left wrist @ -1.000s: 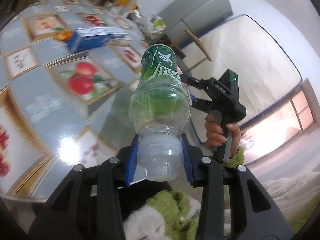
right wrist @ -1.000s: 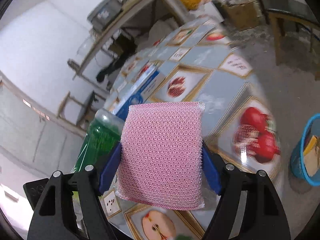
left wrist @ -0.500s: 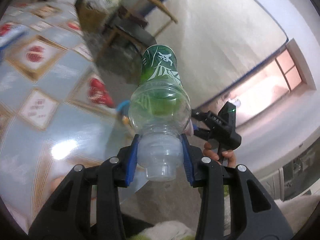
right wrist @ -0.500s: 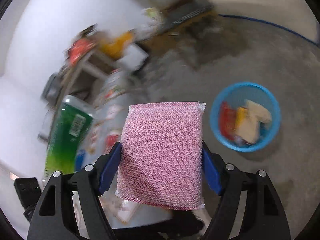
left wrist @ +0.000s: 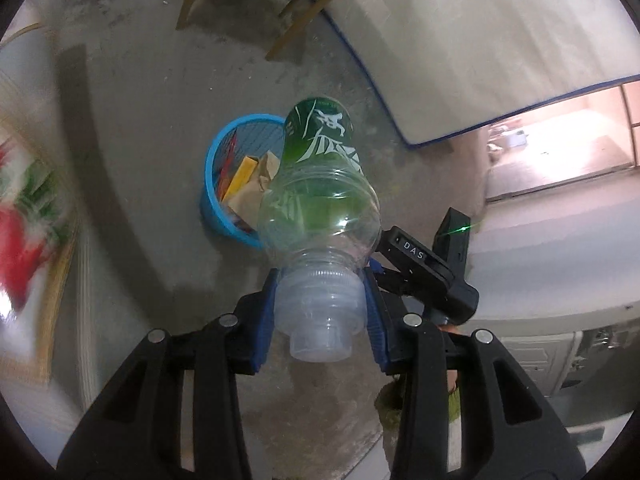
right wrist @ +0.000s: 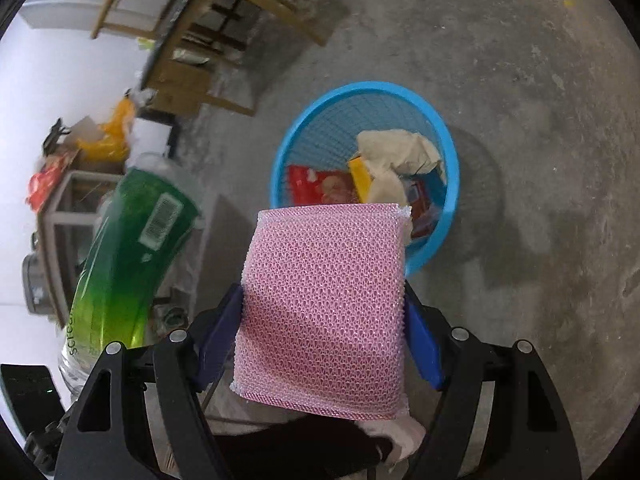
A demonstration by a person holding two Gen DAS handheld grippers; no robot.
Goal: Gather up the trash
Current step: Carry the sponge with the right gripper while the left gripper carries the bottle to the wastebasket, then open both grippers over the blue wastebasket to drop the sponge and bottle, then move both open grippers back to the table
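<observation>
My left gripper [left wrist: 320,312] is shut on the neck of a clear plastic bottle [left wrist: 320,196] with a green label, its base pointing away over the floor. My right gripper [right wrist: 324,320] is shut on a pink mesh sponge [right wrist: 324,304], gripped by its two side edges. A blue mesh waste basket [right wrist: 448,152] stands on the concrete floor, just beyond the sponge's far edge in the right wrist view. It holds crumpled paper, a yellow box and red wrappers. In the left wrist view the basket [left wrist: 212,168] lies just behind and left of the bottle. The bottle [right wrist: 128,248] also shows left of the sponge.
A wooden chair [left wrist: 276,4] stands on the floor beyond the basket, and a wooden stool [right wrist: 208,40] with clutter shows at upper left of the right view. The patterned tablecloth's edge [left wrist: 36,240] is at far left. A blue-edged mattress [left wrist: 460,52] leans at the right.
Both grippers swung away from the table and tilted down toward the floor. The blue basket came into view and now sits close in front of the bottle and the sponge. Both grips are unchanged.
</observation>
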